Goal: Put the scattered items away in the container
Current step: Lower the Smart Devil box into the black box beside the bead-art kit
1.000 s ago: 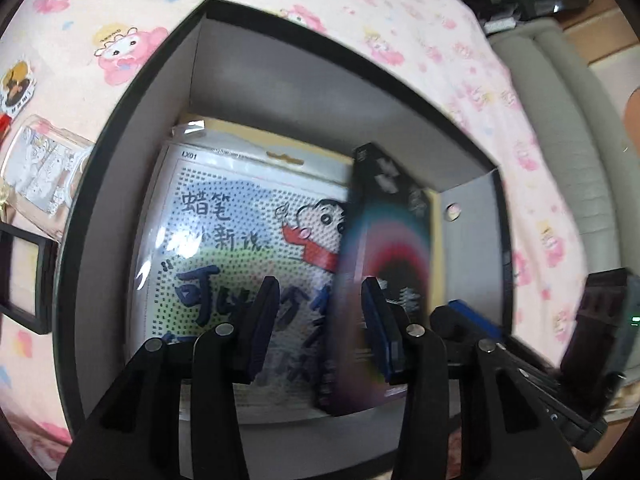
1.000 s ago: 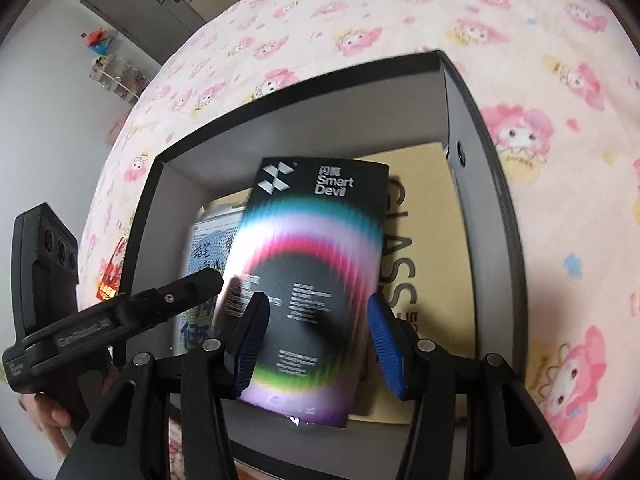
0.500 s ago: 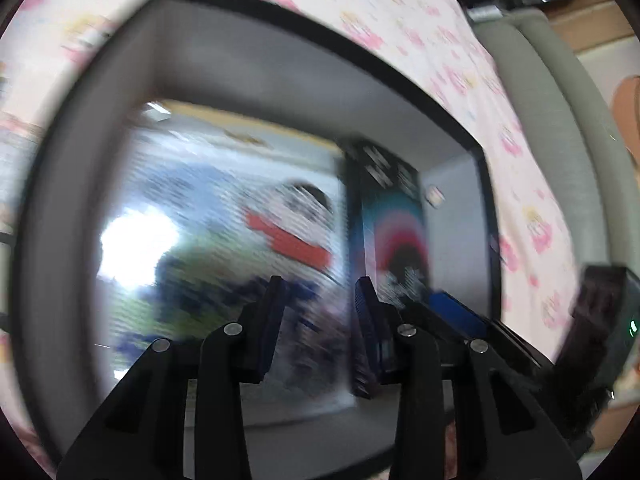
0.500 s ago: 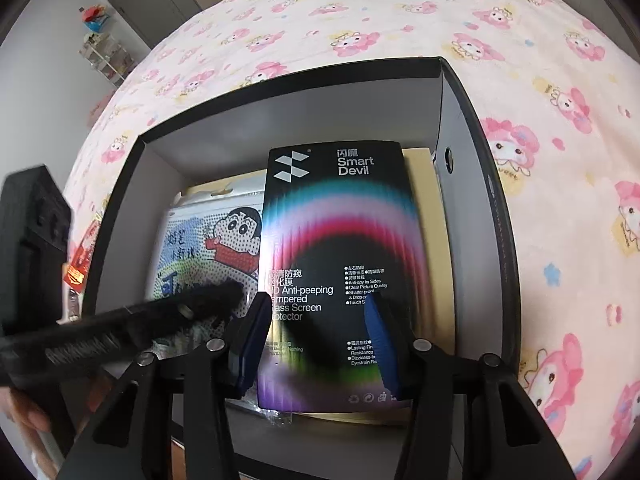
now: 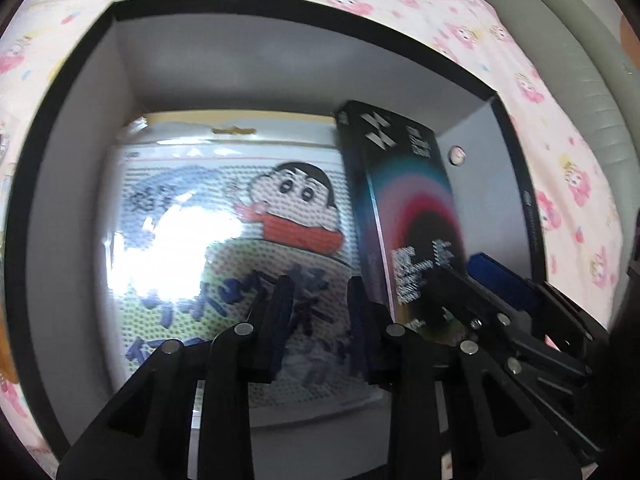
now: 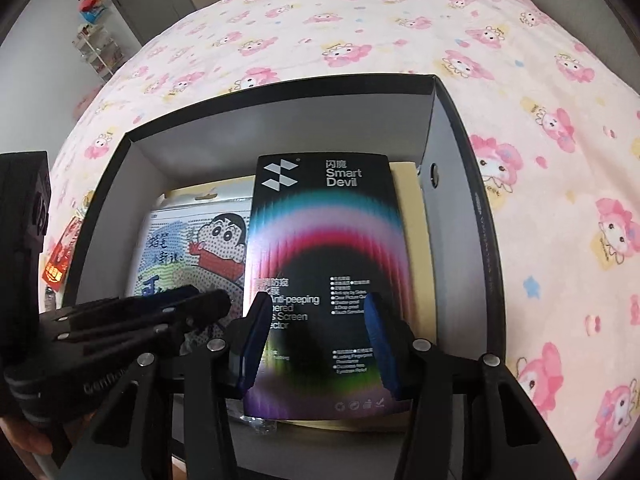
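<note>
A black container (image 5: 280, 4) (image 6: 280, 92) with grey inner walls sits on the bed. Inside lie a cartoon bead packet (image 5: 224, 216) (image 6: 192, 248) and, on the right, a black Smart Devil screen-protector box (image 5: 408, 200) (image 6: 324, 240) resting on a tan flat pack (image 6: 408, 184). My right gripper (image 6: 316, 340) (image 5: 460, 270) hovers over the box's near end. Its jaws are closing and stand narrower than the box, which lies beneath the pads, not pinched. My left gripper (image 5: 318, 312) (image 6: 192, 304) hangs over the cartoon packet, jaws closing with nothing between them.
A pink cartoon-print bedspread (image 6: 360, 20) surrounds the container. A red packet (image 6: 60, 264) lies on the bed left of it. A grey padded edge (image 5: 580, 60) runs along the bed's far right. A shelf unit (image 6: 96, 40) and cabinets stand beyond the bed.
The screen-protector box went from slanted between my right fingers to lying straight in the container. My left gripper slid across the container and its jaws narrowed. The right jaws narrowed slightly.
</note>
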